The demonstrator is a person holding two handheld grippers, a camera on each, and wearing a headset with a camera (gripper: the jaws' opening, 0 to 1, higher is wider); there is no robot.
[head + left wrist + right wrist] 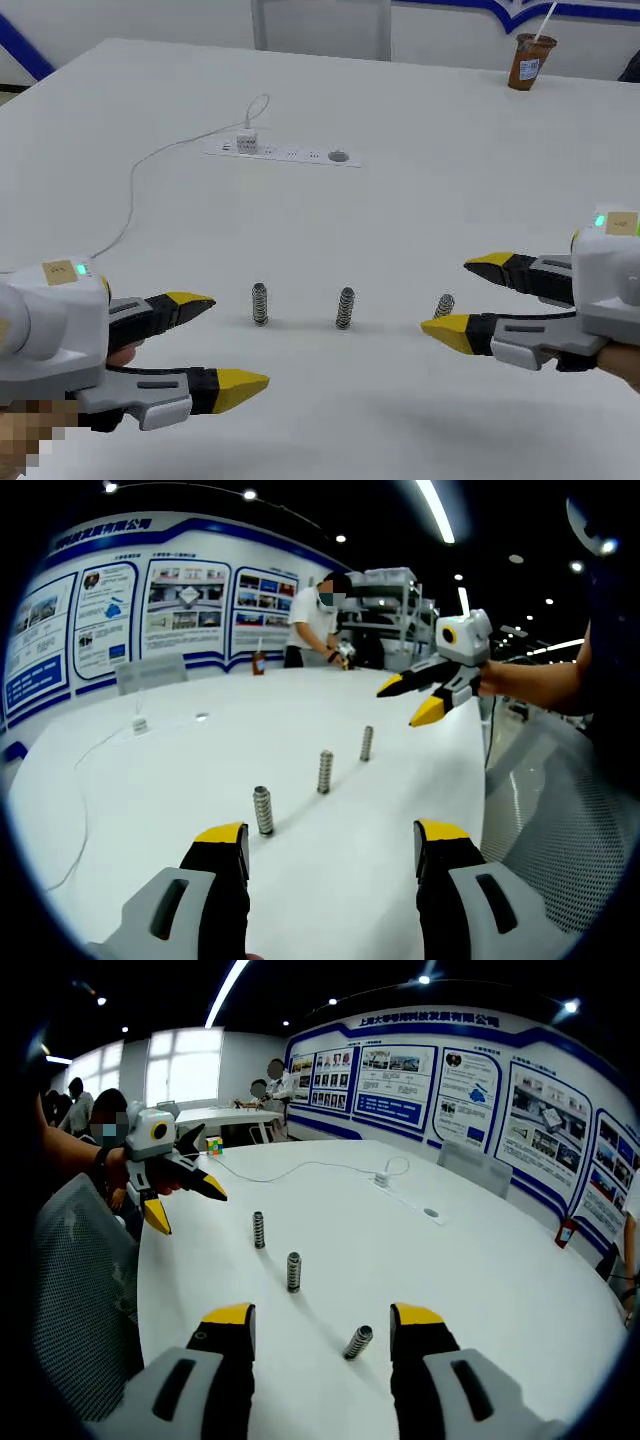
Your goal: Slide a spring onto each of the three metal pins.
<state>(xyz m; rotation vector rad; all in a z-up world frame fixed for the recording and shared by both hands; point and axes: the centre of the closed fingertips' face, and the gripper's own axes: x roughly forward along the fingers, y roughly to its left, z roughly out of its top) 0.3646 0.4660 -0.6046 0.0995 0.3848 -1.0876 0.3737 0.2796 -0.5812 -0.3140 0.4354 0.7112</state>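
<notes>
your left hand-held gripper (pixel 238 340) held low over near left of bench (pixel 420 210), tips pointing right, jaws spread wide, nothing between them. your right hand-held gripper (pixel 447 296) at right edge, tips pointing left, jaws also spread and empty, just beside rightmost spring (pixel 445 305). three coil springs in row on bench between your two grippers. left spring (pixel 260 304) and middle spring (pixel 345 308) stand upright. rightmost spring leans, seen between jaws in right gripper view. pins inside coils: cannot tell.
</notes>
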